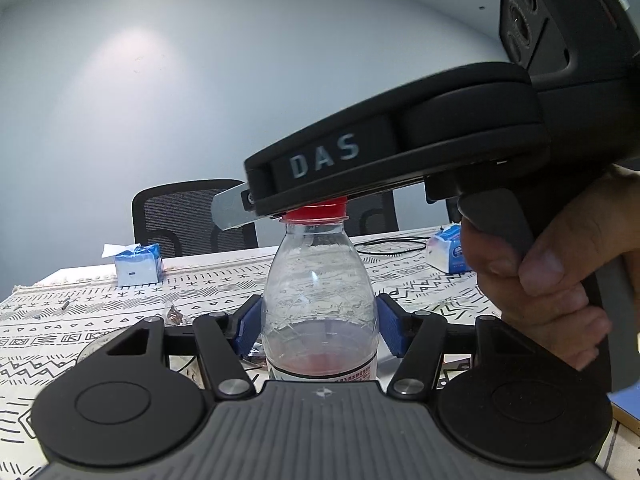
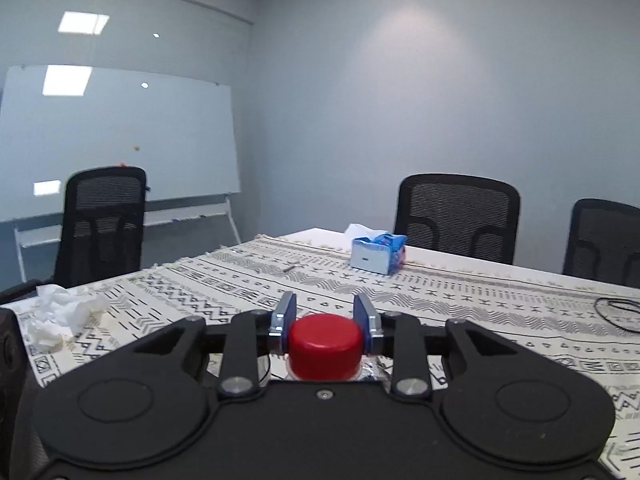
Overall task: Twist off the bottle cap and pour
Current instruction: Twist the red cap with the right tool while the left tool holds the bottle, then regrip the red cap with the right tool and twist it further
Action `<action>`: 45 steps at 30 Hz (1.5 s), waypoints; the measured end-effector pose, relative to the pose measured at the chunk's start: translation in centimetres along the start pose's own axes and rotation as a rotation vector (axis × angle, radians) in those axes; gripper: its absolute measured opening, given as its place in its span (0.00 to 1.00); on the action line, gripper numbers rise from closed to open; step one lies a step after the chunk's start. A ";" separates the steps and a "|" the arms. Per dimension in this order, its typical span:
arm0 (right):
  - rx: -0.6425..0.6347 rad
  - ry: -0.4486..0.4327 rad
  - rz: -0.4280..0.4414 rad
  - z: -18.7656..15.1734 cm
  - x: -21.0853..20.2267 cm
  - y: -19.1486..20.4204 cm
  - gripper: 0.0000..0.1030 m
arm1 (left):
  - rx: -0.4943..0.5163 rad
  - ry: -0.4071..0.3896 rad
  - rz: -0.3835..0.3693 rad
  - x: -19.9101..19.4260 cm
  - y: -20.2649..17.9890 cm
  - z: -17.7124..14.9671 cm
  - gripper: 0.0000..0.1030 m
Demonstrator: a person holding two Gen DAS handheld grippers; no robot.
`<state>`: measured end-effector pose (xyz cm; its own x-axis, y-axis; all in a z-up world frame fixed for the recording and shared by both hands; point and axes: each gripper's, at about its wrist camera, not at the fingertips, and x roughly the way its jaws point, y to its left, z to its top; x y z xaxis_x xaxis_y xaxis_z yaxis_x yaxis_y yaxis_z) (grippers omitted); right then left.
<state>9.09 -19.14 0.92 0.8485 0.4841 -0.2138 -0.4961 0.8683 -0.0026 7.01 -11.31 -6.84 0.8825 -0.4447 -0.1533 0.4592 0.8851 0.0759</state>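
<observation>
Red cap (image 2: 324, 346), black-patterned white tablecloth (image 2: 460, 300)

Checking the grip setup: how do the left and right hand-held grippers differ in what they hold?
The left hand-held gripper clamps the clear bottle at its body; the right hand-held gripper clamps its red cap. Left sits lower, right on top. Both have blue pads, shut.

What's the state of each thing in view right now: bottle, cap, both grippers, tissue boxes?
bottle: upright, nearly empty, a little reddish liquid at the bottom.
red cap: on the neck, not yet off.
left gripper: shut on the bottle body.
right gripper: shut on the red cap.
blue tissue box: open, tissue sticking out.
crumpled tissues: loose on the tablecloth.
</observation>
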 end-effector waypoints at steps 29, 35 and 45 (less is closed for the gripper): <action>0.038 0.015 -0.132 0.6 -0.4 1.2 0.32 | -0.016 -0.015 0.008 -0.3 -0.7 -0.1 0.56; 0.009 -0.030 0.028 -0.1 -1.0 -0.6 0.32 | -0.039 -0.007 -0.034 -0.3 0.1 0.0 0.55; -0.002 -0.038 0.364 0.3 -0.5 -4.7 0.33 | -0.051 -0.001 -0.041 -0.1 0.1 0.0 0.55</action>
<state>11.09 -23.44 1.34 0.6222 0.7653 -0.1647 -0.7674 0.6379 0.0652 6.97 -11.23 -6.86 0.8634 -0.4805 -0.1540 0.4888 0.8722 0.0195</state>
